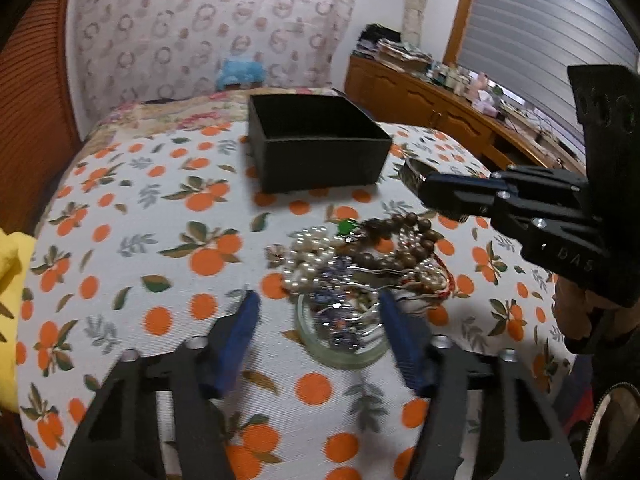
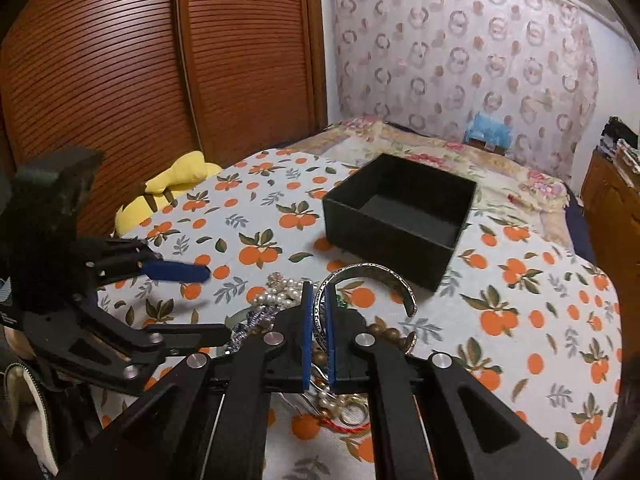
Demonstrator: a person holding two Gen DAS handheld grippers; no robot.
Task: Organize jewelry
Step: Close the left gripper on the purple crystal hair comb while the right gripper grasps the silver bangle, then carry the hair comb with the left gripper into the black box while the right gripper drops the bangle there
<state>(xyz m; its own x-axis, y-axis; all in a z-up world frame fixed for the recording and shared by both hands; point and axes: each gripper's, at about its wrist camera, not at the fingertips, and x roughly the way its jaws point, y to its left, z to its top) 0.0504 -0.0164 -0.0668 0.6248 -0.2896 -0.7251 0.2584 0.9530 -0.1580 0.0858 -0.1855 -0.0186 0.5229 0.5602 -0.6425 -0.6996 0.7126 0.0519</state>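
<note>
A pile of jewelry [image 1: 360, 264] with pearl strands, brown wooden beads and a green stone lies on the orange-print cloth; part of it rests in a glass bangle [image 1: 344, 354]. My left gripper [image 1: 316, 300] is open, its blue fingers on either side of the pile's near edge. My right gripper [image 2: 319, 296] is shut on a silver cuff bracelet [image 2: 374, 276], held above the pile; the cuff also shows in the left wrist view [image 1: 412, 174]. An open, empty black box [image 2: 400, 216] stands behind the pile, also in the left wrist view [image 1: 316, 140].
The cloth [image 1: 168, 216] covers a bed. A yellow plush toy [image 2: 168, 192] lies at the left edge by a wooden slatted wardrobe [image 2: 160, 60]. A cluttered wooden dresser [image 1: 460, 108] stands at the right. A blue item [image 2: 490, 132] sits at the bed's head.
</note>
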